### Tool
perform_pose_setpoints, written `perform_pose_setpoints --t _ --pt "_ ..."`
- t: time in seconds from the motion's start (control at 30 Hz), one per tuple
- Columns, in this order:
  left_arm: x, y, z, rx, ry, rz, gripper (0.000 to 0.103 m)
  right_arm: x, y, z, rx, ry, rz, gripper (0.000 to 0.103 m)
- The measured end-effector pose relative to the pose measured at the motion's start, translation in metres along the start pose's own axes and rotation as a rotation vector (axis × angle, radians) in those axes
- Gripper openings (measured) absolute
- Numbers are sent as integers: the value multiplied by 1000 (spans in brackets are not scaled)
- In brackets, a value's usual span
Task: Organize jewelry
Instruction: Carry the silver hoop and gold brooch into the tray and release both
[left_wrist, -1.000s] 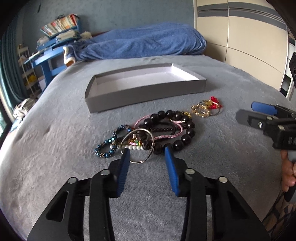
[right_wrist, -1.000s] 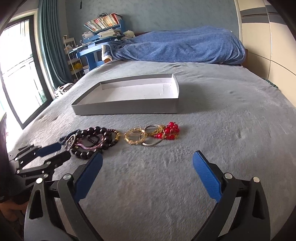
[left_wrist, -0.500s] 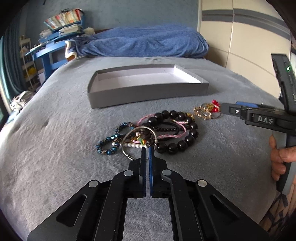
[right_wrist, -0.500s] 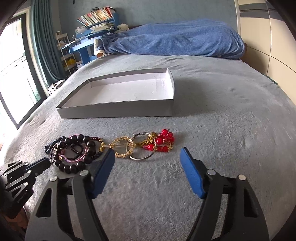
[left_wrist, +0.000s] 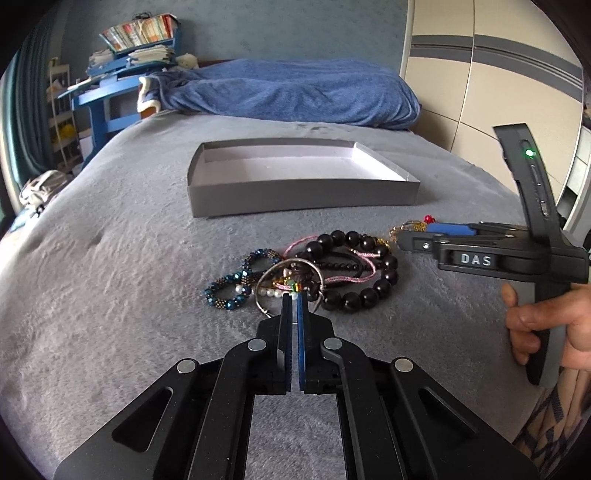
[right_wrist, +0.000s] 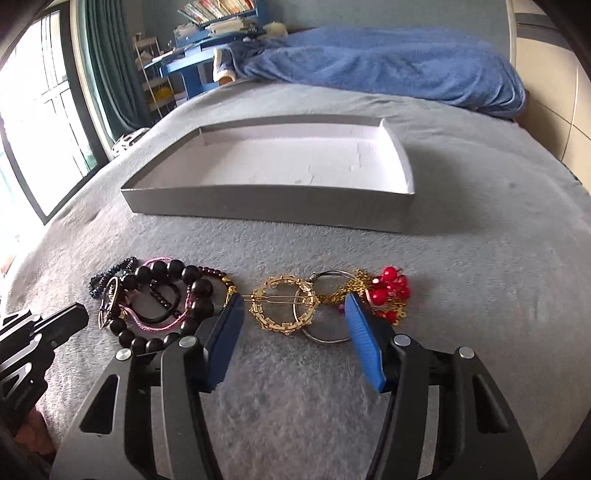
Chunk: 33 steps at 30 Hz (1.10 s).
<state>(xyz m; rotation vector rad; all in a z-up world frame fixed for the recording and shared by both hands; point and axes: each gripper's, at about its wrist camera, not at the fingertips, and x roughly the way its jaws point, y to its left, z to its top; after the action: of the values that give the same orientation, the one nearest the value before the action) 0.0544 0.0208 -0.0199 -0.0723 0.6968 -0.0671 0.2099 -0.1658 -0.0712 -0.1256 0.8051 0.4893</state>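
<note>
A pile of jewelry lies on the grey bed in front of an empty grey box (left_wrist: 303, 192) (right_wrist: 266, 203). My left gripper (left_wrist: 294, 299) is shut at the near edge of a silver wire bangle with pearls (left_wrist: 271, 291); whether it pinches the bangle I cannot tell. Beside it lie a blue bead bracelet (left_wrist: 229, 291) and a black bead bracelet (left_wrist: 365, 273) with a pink cord. My right gripper (right_wrist: 295, 306) is open, its fingers either side of a gold ring hair clip (right_wrist: 284, 304) and a silver ring (right_wrist: 327, 332), with red beads (right_wrist: 389, 288) just to the right.
A blue blanket (left_wrist: 288, 92) lies bunched at the head of the bed. A blue desk with books (left_wrist: 122, 74) stands at the far left. Wardrobe doors (left_wrist: 498, 92) are on the right, a window (right_wrist: 33, 110) on the left.
My left gripper closed from open and stays shut at the bangle. My right gripper moved forward and down to the gold clip, its jaws narrowing a little.
</note>
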Motion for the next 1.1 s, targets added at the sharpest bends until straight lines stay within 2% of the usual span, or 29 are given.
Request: perform_pose_setpoints --t 0.13,0.17,0.2,0.33,0.5,0.57,0.63,0.7,0.8,0.93,1.1 --pt "8 -5 2 29 24 -2 3 7 1 3 -18 10 -2 56" --pt "10 -7 2 40 29 -3 4 8 1 3 -22 11 -5 52" --pt "12 -10 2 53 34 -2 7 8 1 2 -22 8 -7 41" --pt "17 -20 2 115 62 -3 16 9 -1 1 -16 6 16 41" --pt "31 -23 7 143 130 9 17 -4 -1 -2 -8 -41 28 41" --pt "33 -24 9 156 138 8 14 -10 -2 -3 -6 -66 37 41" --pt "31 -25 9 166 126 7 7 -15 -3 -3 1 -87 41 41" --pt "26 -23 11 148 96 6 4 -18 -4 -3 10 -100 47 41" --pt "14 -14 16 106 51 5 4 -23 -5 -1 20 -118 54 41" --pt "-7 1 25 33 2 -37 4 -31 -6 4 27 -143 71 40" --pt "-18 11 45 41 -21 -78 4 -31 -10 21 30 -159 80 41"
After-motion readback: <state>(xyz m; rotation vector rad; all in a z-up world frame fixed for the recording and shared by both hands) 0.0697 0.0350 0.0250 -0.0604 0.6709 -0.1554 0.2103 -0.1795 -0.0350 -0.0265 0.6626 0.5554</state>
